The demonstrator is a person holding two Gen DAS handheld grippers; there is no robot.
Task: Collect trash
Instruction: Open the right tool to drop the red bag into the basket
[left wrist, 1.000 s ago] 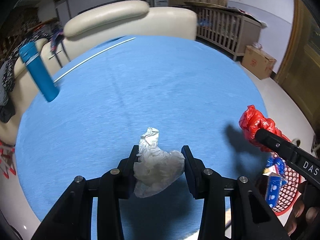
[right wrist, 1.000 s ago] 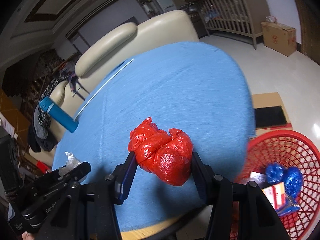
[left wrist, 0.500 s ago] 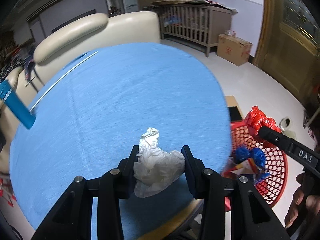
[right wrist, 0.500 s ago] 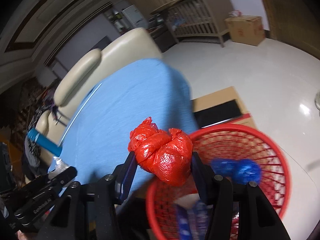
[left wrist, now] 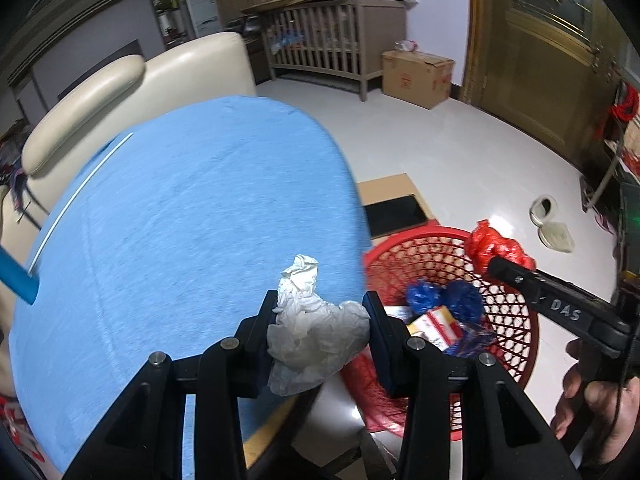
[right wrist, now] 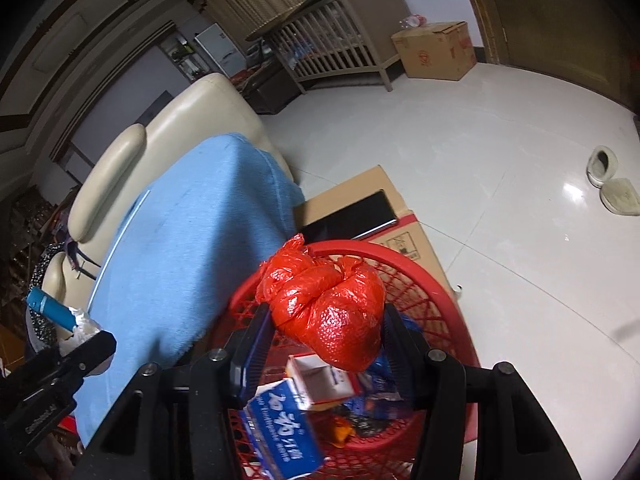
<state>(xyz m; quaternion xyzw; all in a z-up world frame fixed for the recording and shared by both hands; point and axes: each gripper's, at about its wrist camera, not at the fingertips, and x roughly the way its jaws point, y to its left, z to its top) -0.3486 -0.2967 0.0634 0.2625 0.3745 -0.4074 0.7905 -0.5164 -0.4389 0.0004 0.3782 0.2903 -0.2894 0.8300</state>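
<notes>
Trash in both tools: my right gripper (right wrist: 324,316) pinches the red bag (right wrist: 326,312) above the basket (right wrist: 452,300), my left gripper (left wrist: 318,332) clamps the tissue (left wrist: 316,332) short of it. Drop step, I judge; next, part the right jaws

Blue cylinder (left wrist: 16,276) cut off by left frame edge. Red basket (right wrist: 432,280): near rim and lower contents hidden behind right gripper (right wrist: 324,332) and red bag (right wrist: 332,312). Blue carton (right wrist: 284,428) print too blurred to read.

The right gripper (left wrist: 486,258) carries the raised letters "DAS" on its black side. A blue carton (right wrist: 284,424) in the red basket (right wrist: 436,280) bears white Chinese characters, not clearly readable.
</notes>
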